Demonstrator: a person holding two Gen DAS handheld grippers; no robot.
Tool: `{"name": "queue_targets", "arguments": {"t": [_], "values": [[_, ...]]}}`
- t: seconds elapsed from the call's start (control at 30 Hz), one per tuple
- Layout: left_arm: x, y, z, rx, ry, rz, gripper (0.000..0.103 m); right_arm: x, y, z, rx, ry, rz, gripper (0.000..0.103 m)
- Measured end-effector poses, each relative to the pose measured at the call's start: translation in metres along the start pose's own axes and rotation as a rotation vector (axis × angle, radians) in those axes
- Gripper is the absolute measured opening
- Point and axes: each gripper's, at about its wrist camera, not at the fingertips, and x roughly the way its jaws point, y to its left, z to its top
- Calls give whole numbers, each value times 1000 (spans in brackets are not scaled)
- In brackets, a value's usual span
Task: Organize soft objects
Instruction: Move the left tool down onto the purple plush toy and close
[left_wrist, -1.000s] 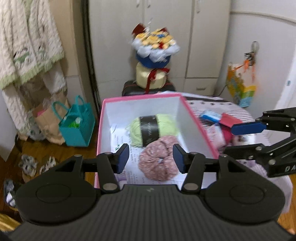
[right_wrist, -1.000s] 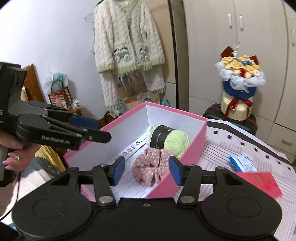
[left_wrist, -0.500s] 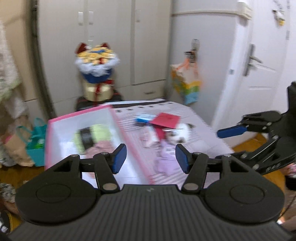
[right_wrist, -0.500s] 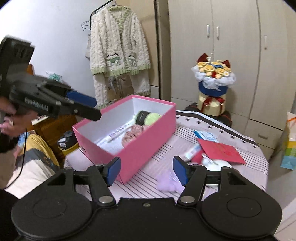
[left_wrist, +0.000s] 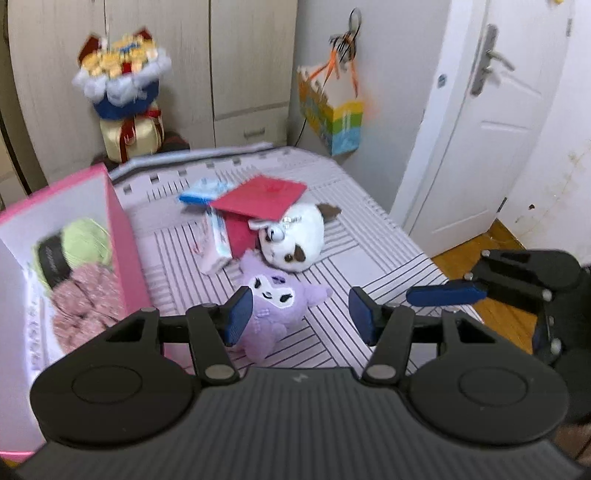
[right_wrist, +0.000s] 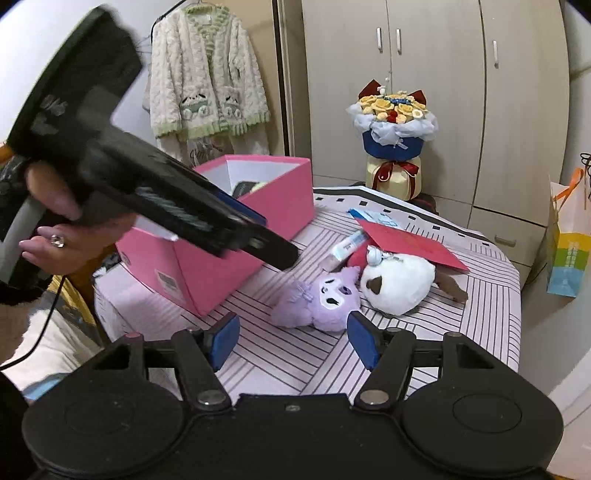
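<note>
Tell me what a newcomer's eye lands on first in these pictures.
The bright pink cardboard box on the striped table's left, already holding a green yarn ball and a mottled pink yarn ball. Next, the fuzzy purple plush toy lying mid-table against a round white plush with brown patches, which is partly under a red card. Both grippers, left and right, hover open-jawed near the purple toy.

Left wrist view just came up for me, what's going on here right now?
Both grippers are open and empty. The left gripper hovers beside the purple plush toy lying on the striped tablecloth, not touching it. The white plush dog lies next to it, partly under a red card. The pink cardboard box already holds a green yarn ball and a pink yarn ball.
</note>
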Motion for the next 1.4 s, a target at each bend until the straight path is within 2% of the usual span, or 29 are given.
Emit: {"name": "queue_targets", "arguments": {"t": [0.13, 0.2, 0.33, 0.53, 0.67, 0.73, 0.87, 1.07, 1.1, 1.17, 1.23, 1.4], "values": [[23, 5, 5, -42, 10, -13, 56, 29, -8, -8, 21, 4, -31, 70], [37, 7, 8, -61, 16, 18, 56, 43, -11, -13, 30, 2, -74, 70], [68, 11, 10, -92, 48, 81, 56, 71, -17, -22, 32, 26, -106, 70], [94, 17, 11, -114, 67, 175, 56, 86, -22, -32, 90, 21, -71, 70], [104, 20, 10, -131, 85, 191, 57, 90, -23, -35, 138, 24, -39, 70], [109, 22, 8, -154, 96, 173, 58, 92, -23, -36, 157, 27, -21, 70], [108, 27, 2, -254, 127, 86, 58, 96, -22, -37, 183, 37, -3, 72], [96, 35, -12, -408, 130, -30, 54, 91, -26, -38, 237, 44, -26, 75], [95, 37, -15, -437, 127, -42, 53, 89, -28, -38, 254, 42, -24, 80], [95, 40, -21, -476, 126, -60, 41, 87, -29, -39, 282, 29, -28, 90], [93, 41, -27, -502, 110, -67, 40, 88, -29, -41, 308, 13, -37, 91], [88, 34, -35, -478, 65, -39, 39, 100, -15, -46, 315, -18, -108, 95]]}}
